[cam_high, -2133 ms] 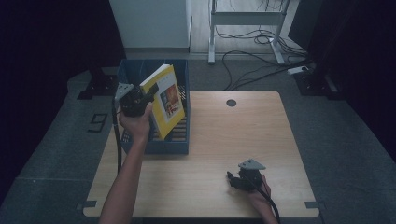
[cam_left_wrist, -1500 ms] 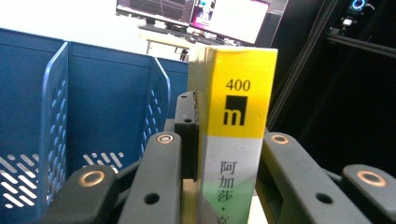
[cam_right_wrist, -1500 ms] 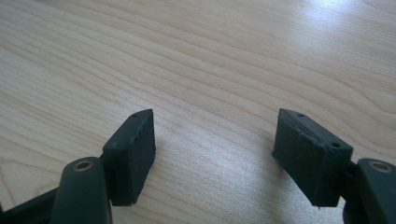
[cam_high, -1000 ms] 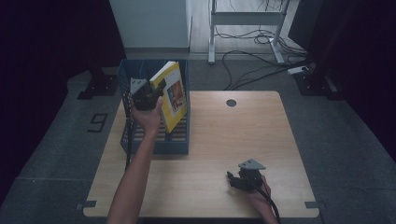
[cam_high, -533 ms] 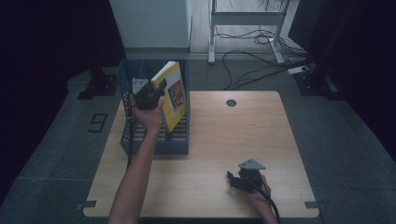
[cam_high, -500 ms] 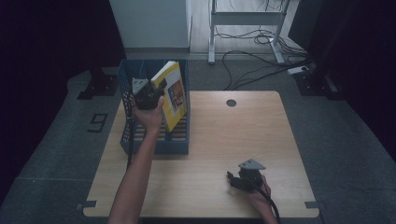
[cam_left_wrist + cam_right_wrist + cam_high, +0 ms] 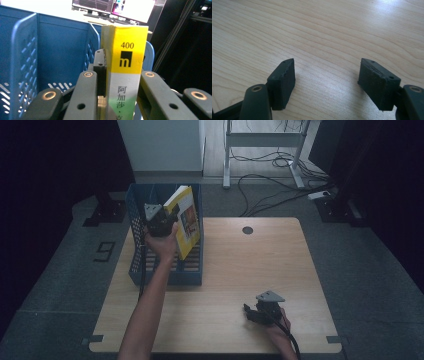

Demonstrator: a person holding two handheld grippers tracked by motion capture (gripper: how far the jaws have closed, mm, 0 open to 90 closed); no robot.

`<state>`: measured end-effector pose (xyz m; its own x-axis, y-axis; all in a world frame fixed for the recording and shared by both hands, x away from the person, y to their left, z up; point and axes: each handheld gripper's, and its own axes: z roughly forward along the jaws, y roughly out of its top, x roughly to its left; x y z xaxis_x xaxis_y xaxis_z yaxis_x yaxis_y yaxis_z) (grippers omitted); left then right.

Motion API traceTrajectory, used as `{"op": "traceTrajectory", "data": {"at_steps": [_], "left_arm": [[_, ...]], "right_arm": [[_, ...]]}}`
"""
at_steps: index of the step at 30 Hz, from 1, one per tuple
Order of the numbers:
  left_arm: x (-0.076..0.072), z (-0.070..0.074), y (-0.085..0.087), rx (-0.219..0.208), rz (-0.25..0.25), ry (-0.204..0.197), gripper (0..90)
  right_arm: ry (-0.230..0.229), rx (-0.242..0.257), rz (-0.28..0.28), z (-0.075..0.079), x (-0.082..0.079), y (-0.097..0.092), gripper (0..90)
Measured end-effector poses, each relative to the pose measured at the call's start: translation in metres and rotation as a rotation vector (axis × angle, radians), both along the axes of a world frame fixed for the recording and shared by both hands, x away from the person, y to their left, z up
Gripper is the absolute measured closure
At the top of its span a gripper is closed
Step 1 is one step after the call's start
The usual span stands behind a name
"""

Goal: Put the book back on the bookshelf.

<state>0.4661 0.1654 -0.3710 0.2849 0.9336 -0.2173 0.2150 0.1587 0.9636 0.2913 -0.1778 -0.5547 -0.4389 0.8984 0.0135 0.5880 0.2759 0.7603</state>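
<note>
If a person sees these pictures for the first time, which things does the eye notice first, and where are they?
First comes the yellow book, clamped in the left gripper and tilted over the blue file rack at the table's far left. Its spine stands between that gripper's fingers in the left gripper view. The right gripper rests open on the bare wooden table near the front edge.

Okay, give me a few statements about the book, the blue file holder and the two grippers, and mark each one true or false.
1. The left gripper is shut on the yellow book. True.
2. The book lies flat on the table. False: it is held up at the blue file holder.
3. The right gripper is open with nothing between its jaws. True.
4. The right gripper hovers over the file holder. False: it sits low at the table's near edge, apart from the holder.
</note>
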Motion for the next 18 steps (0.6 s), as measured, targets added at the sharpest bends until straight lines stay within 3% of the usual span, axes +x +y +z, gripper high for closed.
{"op": "traceTrajectory", "data": {"at_steps": [18], "left_arm": [[0.0038, -0.0090, -0.0015, 0.006, 0.021, -0.003, 75.7]], "right_arm": [[0.000, -0.001, -0.004, 0.0000, -0.0012, -0.0015, 28.8]]}}
